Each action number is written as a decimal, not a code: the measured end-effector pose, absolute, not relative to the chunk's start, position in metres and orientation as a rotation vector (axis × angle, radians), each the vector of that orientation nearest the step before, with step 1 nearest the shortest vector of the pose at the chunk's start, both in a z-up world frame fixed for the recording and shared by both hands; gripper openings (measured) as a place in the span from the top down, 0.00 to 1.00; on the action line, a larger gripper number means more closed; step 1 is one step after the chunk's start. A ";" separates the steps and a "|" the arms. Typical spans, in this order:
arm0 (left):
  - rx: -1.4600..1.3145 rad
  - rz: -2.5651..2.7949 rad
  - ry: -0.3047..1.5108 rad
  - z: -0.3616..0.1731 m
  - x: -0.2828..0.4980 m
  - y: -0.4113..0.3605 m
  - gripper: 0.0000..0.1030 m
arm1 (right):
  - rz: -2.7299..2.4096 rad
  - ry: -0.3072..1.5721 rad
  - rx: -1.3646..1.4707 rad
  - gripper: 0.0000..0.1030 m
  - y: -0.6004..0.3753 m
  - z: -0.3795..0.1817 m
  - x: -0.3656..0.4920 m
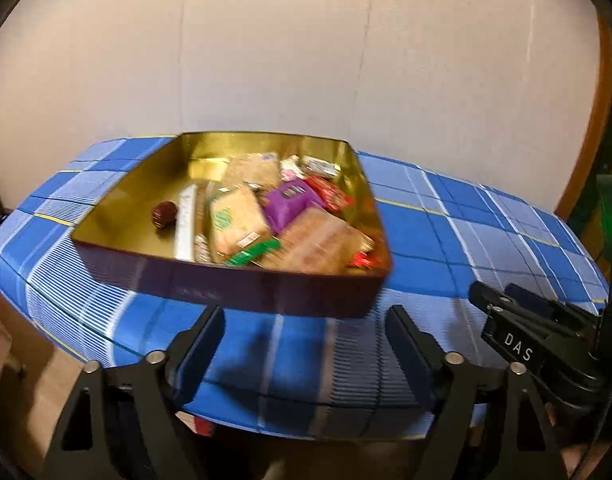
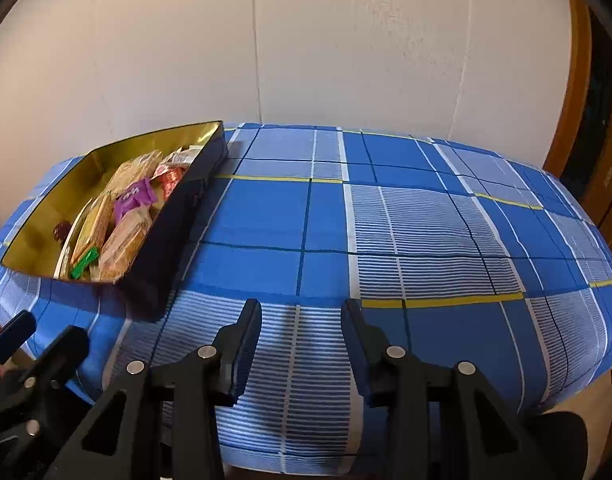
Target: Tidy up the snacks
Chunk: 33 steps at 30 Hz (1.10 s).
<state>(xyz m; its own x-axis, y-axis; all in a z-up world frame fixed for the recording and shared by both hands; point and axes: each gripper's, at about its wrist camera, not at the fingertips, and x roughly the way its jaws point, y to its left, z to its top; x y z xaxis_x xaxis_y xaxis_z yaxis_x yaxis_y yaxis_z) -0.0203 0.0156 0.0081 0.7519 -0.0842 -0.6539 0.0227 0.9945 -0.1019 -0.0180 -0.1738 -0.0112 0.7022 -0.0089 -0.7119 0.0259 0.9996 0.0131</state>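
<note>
My left gripper point(image 1: 304, 354) sits nearest, jaws spread wide with nothing between them, hovering over the table's near edge just short of the tin point(image 1: 242, 284). My right gripper point(image 2: 302, 350) is parted more narrowly, also empty, over bare blue plaid tablecloth point(image 2: 406, 220). I judge the snacks are already gathered: the gold-lined, dark-walled tin holds cracker packs point(image 1: 236, 220), a purple packet point(image 1: 290, 200), red wrappers and a small dark red sweet point(image 1: 164, 214), loosely heaped toward its right side.
</note>
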 end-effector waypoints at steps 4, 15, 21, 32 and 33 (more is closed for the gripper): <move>-0.100 0.011 0.696 0.017 -0.016 0.036 0.01 | -0.026 0.771 0.044 0.59 -0.156 -0.003 -0.012; -0.117 0.105 0.725 0.018 -0.012 0.069 0.00 | 0.046 0.762 -0.029 0.59 -0.112 -0.002 -0.021; -0.121 0.096 0.715 0.017 -0.012 0.069 0.00 | 0.041 0.757 -0.027 0.59 -0.108 0.000 -0.023; -0.102 0.118 0.689 0.021 -0.017 0.069 0.00 | 0.064 0.760 -0.051 0.59 -0.100 0.001 -0.026; -0.099 0.117 0.691 0.021 -0.017 0.068 0.00 | 0.063 0.760 -0.051 0.59 -0.100 0.001 -0.026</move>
